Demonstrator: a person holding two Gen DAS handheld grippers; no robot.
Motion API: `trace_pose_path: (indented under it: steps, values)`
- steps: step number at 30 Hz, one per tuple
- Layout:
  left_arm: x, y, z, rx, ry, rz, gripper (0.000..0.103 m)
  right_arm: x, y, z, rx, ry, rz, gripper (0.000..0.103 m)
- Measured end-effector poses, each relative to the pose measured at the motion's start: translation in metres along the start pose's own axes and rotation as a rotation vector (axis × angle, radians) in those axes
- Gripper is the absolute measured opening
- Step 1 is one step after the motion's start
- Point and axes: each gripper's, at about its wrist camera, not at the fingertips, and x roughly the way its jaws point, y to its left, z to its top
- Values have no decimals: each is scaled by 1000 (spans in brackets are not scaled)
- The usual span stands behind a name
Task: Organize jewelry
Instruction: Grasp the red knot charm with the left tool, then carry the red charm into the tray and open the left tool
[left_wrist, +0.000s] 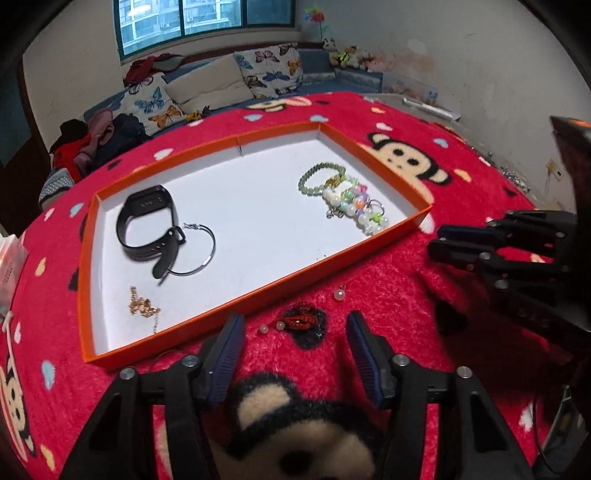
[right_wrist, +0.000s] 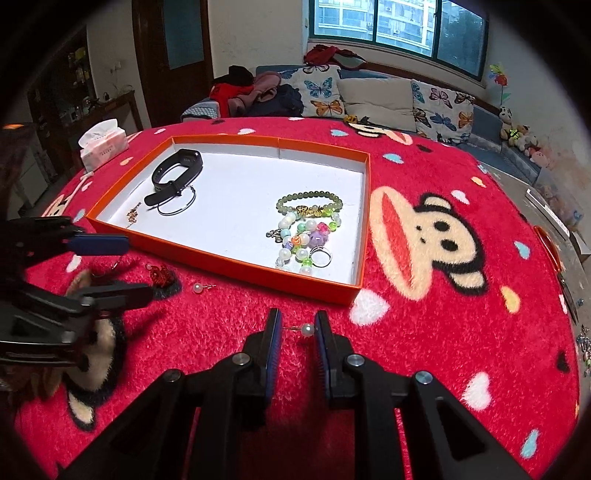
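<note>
An orange tray (left_wrist: 332, 254) (right_wrist: 236, 264) on the red blanket holds a black wristband (left_wrist: 147, 225) (right_wrist: 177, 171), a silver hoop (left_wrist: 199, 254), a gold chain (left_wrist: 142, 306), a green bead bracelet (left_wrist: 321, 177) (right_wrist: 308, 201), a coloured bead bracelet (right_wrist: 303, 236) and a ring (right_wrist: 320, 256). My left gripper (left_wrist: 295, 332) is open around a red ornament (left_wrist: 303, 319) (right_wrist: 160, 275), with pearl earrings (left_wrist: 271, 326) beside it. My right gripper (right_wrist: 297, 326) has its jaws narrowly apart around a pearl stud earring (right_wrist: 306, 329); whether the pads touch it is unclear. Another pearl stud (right_wrist: 199, 288) (left_wrist: 339, 294) lies near the tray.
A tissue pack (right_wrist: 103, 144) stands at the blanket's far left. A sofa with butterfly cushions (right_wrist: 369, 96) is behind the table. The left gripper shows at the left of the right wrist view (right_wrist: 110, 266); the right gripper shows at the right of the left wrist view (left_wrist: 443, 242).
</note>
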Motion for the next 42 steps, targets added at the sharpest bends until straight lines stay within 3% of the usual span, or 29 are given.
trace_pose_path:
  steps: [10, 14, 21, 33, 42]
  values:
    - [21, 0, 2, -9, 19, 40, 34, -2, -7, 0, 7, -12, 23, 20]
    - [20, 1, 1, 2, 7, 46, 20, -3, -8, 0, 7, -11, 25, 20]
    - [14, 3, -3, -3, -12, 32, 10, -4, -8, 0, 8, -14, 23, 20]
    - [-27, 10, -2, -27, -83, 39, 10, -13, -5, 6, 4, -37, 39, 20]
    - [-45, 38, 36, -74, -147, 75, 10, -11, -6, 35, -8, -83, 64, 20]
